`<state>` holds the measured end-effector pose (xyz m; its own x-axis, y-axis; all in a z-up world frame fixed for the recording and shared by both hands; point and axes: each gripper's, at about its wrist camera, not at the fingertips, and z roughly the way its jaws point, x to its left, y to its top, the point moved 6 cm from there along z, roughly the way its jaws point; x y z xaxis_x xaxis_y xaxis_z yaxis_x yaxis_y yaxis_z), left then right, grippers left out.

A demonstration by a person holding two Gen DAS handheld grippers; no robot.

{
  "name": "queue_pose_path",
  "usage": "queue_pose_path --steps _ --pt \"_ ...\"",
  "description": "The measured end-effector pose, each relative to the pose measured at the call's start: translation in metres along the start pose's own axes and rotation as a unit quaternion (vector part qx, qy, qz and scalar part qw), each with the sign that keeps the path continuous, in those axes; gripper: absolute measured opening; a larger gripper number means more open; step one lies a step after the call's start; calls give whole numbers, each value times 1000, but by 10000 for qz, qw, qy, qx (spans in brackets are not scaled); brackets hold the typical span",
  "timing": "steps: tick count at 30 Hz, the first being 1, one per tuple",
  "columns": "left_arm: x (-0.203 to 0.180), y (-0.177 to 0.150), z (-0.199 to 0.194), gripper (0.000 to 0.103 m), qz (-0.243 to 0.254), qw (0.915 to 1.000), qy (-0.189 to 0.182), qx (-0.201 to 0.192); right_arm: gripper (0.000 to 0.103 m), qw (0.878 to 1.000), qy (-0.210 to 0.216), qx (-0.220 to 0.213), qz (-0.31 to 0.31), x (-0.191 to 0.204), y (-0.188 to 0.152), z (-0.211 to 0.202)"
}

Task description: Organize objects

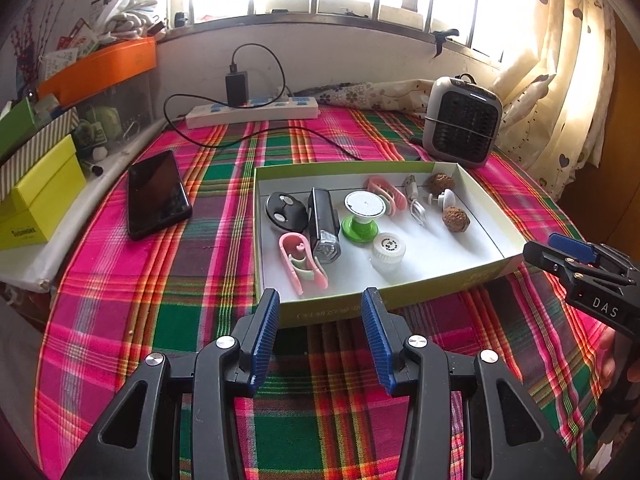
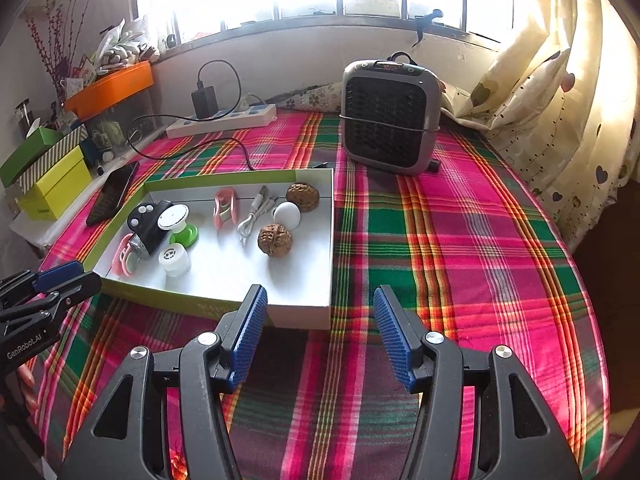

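A shallow green-edged box (image 1: 360, 166) (image 2: 240, 176) lies on the plaid tablecloth. It holds a black bike light (image 1: 323, 222), a green and white spool (image 1: 363, 216), two pink clips (image 1: 302, 262), a white cap (image 1: 388, 249), a white cable (image 2: 252, 216) and two walnuts (image 2: 275, 239). My left gripper (image 1: 320, 300) stands open just in front of the box's near wall, with nothing between its fingers. My right gripper (image 2: 320, 296) is open and empty at the box's near right corner. In the left wrist view the right gripper's fingertips (image 1: 560, 254) show beside that corner.
A black phone (image 1: 157, 194) lies left of the box. A grey heater (image 2: 388, 120) stands behind it on the right, a power strip (image 1: 252, 112) with charger and cable at the back. Stacked boxes (image 1: 40, 200) and an orange bin (image 1: 100, 68) line the left edge. Curtains hang right.
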<state>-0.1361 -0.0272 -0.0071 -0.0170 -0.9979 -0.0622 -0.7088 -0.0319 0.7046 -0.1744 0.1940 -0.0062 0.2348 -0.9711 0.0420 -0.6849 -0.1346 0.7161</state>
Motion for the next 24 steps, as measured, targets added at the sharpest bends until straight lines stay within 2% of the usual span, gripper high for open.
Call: queue_pose_path --steps 16,24 --pt "1 -26 -5 41 -9 9998 17 188 56 9998 45 176 60 3 -28 -6" --pt "-3 -43 3 41 26 9987 157 482 56 9991 22 425 -7 9 -43 -2"
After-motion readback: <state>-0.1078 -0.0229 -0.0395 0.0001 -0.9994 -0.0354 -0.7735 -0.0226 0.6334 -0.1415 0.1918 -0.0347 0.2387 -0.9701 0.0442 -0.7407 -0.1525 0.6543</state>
